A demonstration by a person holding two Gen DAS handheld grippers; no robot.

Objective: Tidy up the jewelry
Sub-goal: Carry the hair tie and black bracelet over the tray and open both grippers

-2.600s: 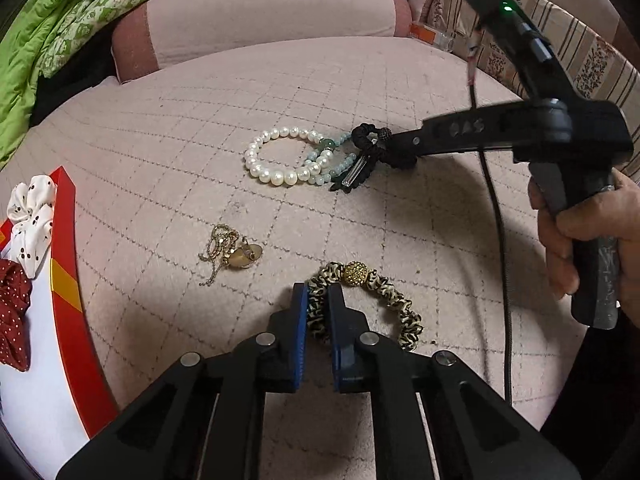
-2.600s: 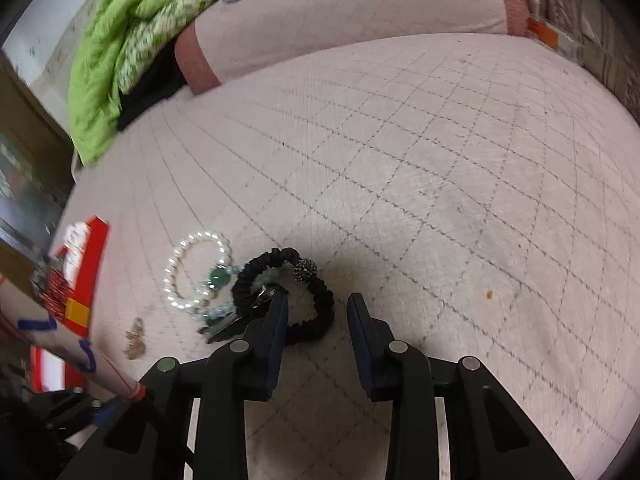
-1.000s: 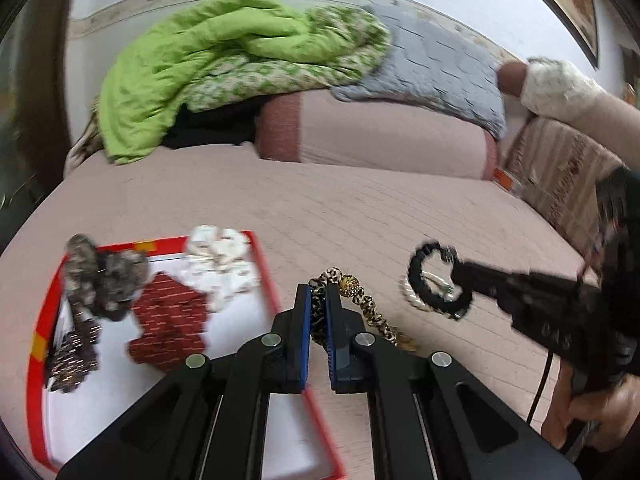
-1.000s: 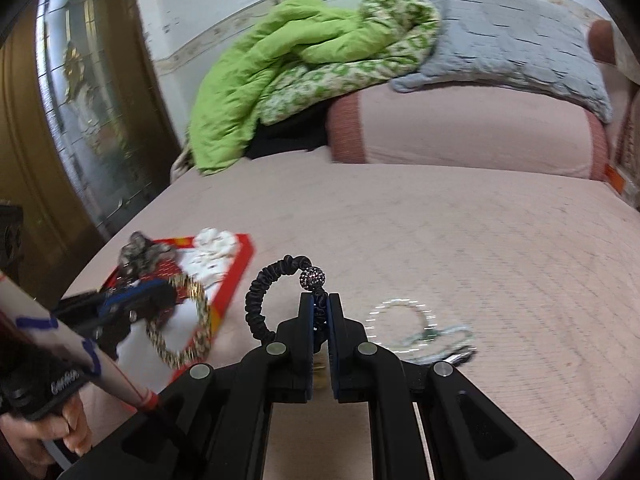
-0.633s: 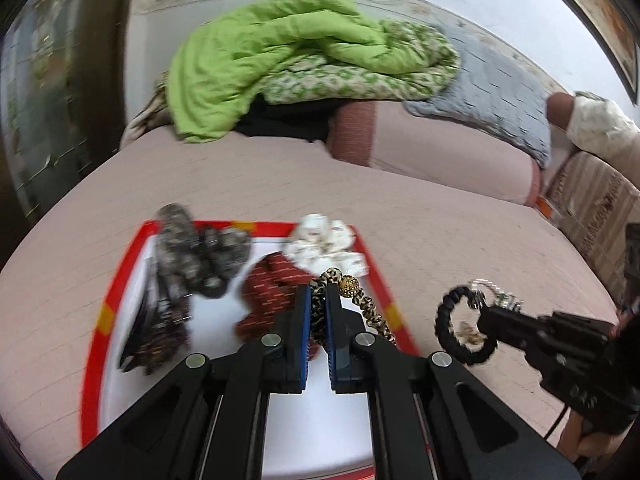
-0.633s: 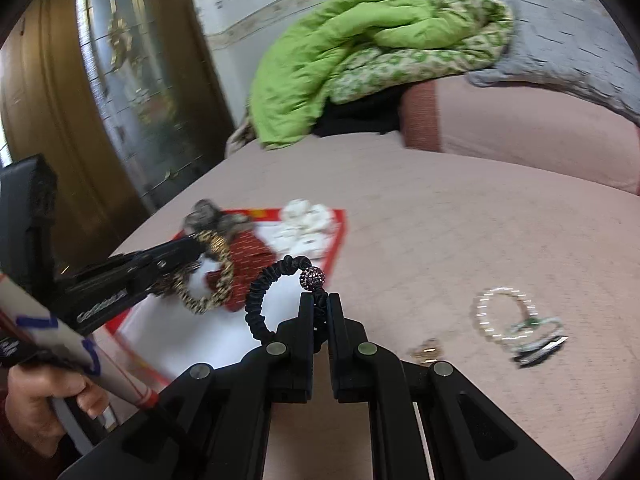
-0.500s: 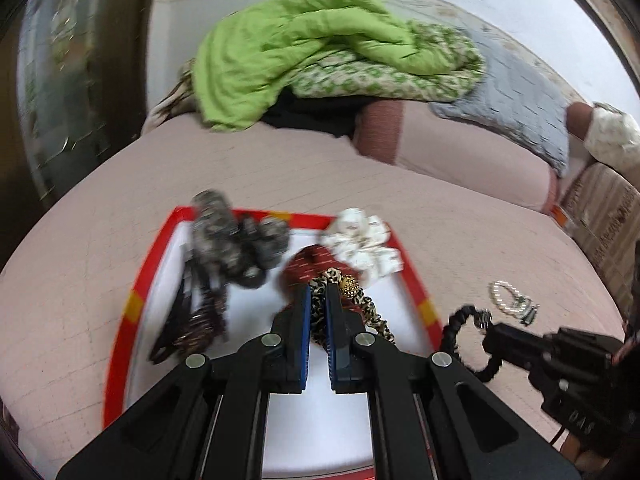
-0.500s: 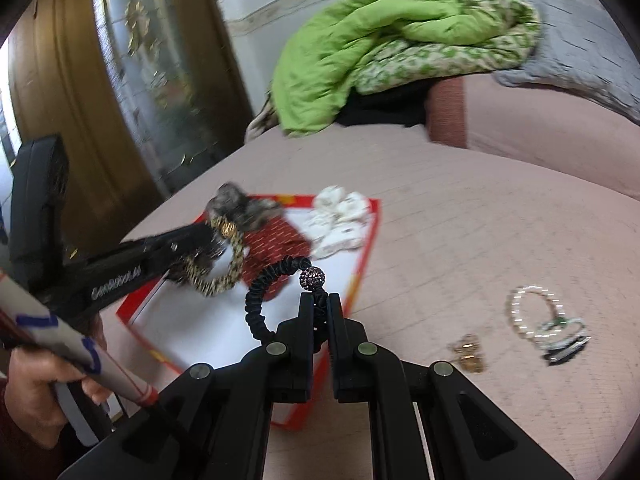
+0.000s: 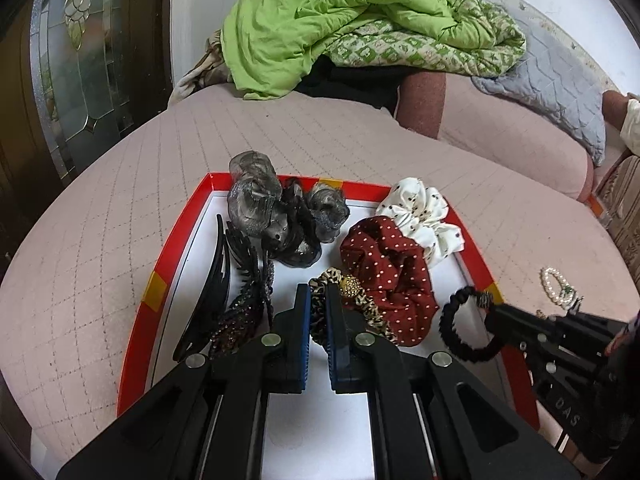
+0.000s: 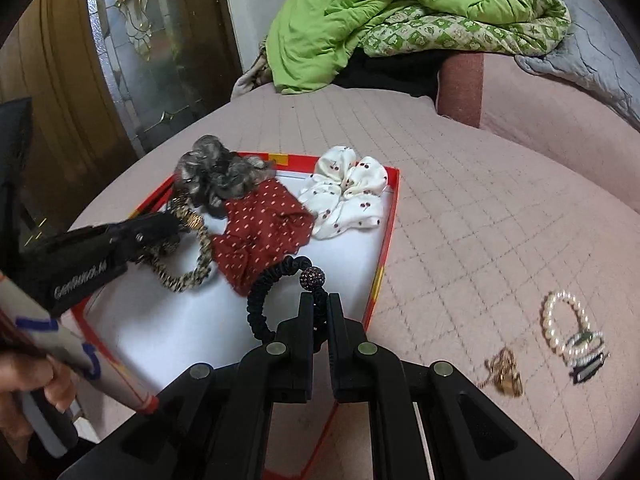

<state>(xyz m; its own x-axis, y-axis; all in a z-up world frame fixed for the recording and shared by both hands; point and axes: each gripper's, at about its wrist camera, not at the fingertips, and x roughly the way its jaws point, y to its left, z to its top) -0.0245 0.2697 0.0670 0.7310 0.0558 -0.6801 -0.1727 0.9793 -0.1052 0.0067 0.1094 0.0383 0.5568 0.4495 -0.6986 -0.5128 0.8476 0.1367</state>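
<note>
My left gripper [image 9: 318,308] is shut on a leopard-print hair band [image 9: 366,306] with a gold bead and holds it above the red-rimmed white tray [image 9: 160,284]; it also shows in the right wrist view [image 10: 188,276]. My right gripper [image 10: 319,312] is shut on a black hair band [image 10: 260,292] with a sparkly bead, over the tray's near right part [image 10: 382,268]; the black band also shows in the left wrist view [image 9: 460,344]. A pearl bracelet [image 10: 560,316], a green bead bracelet [image 10: 584,342] and a gold chain [image 10: 504,372] lie on the pink bed to the right.
In the tray lie a red dotted scrunchie [image 9: 388,268], a white scrunchie [image 9: 420,212], grey scrunchies [image 9: 256,200] and black hair clips [image 9: 224,292]. A green quilt [image 9: 332,20] and pink bolster [image 9: 500,120] lie at the back. A glass door [image 10: 152,40] stands left.
Both grippers lifted their hair bands off the bed and carried them left to over the tray. In the last half second both moved closer and lower over the tray.
</note>
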